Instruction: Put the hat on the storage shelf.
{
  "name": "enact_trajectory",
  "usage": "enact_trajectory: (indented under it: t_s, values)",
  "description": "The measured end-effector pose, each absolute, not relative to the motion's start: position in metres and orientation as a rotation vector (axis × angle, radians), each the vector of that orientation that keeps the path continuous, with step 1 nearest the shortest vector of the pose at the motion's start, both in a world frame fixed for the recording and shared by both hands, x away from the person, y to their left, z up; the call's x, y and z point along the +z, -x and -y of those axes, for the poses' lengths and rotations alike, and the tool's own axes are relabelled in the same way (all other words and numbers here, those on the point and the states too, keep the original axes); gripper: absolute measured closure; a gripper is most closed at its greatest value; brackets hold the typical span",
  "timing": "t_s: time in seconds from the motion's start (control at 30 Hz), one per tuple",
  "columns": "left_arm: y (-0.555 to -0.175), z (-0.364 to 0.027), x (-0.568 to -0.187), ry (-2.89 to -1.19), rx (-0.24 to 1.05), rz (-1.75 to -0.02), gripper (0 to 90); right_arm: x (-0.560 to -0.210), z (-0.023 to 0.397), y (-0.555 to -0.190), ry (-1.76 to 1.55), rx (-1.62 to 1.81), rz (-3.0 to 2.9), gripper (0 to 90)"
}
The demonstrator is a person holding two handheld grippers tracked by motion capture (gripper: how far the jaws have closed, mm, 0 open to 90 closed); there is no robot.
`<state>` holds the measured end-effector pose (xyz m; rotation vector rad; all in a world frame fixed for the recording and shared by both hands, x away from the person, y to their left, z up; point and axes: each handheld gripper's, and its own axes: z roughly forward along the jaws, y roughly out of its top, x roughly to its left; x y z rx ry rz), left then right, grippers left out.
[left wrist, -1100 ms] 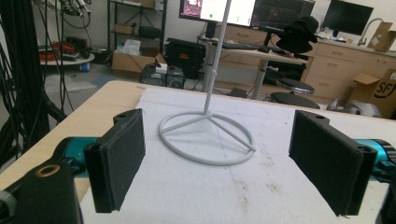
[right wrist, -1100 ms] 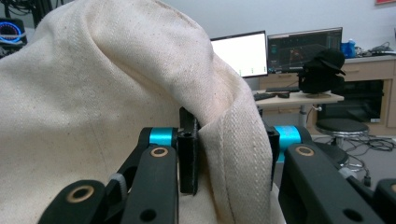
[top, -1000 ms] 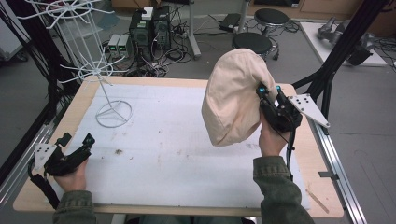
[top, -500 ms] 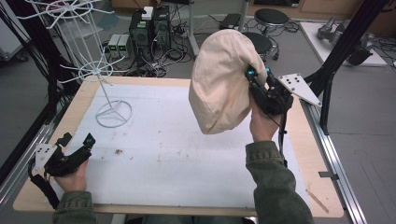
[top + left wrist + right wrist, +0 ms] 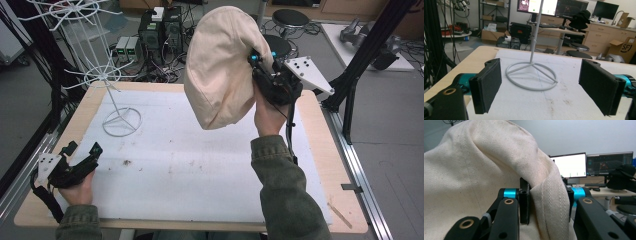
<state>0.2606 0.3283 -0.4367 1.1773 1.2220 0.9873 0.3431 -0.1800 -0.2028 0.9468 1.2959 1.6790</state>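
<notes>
High view: right gripper [image 5: 256, 62] held up above the table's [image 5: 310, 130] far edge, jaws pinching the rim of a cream cloth hat [image 5: 222, 65] that hangs clear of the white mat [image 5: 200, 170]; left gripper [image 5: 82, 152] rests low at the near-left corner, jaws spread wide, nothing in them; white wire stand [image 5: 117, 107] on the mat's far-left part.

Left gripper view: pads [image 5: 487, 83] far apart, wire stand base [image 5: 531, 76] between them, farther off.

Right gripper view: pads clamped on a fold of hat [image 5: 474, 175] brim; monitors [image 5: 571, 165] behind.
</notes>
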Motion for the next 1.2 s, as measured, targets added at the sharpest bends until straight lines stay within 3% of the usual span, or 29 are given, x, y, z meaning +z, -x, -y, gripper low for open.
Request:
enact_trajectory:
  t_s: [0.57,1.2]
  values:
    - [-0.261,-0.325,-0.435,-1.204,1.028,-1.197,18.7,-0.168,0.147,-0.360,-0.897,1.723,-1.300,69.1]
    - [-0.261,-0.327,-0.436,-1.192,1.028,-1.201,18.7,-0.161,0.081,-0.392,-0.855,1.782,-1.389,69.0]
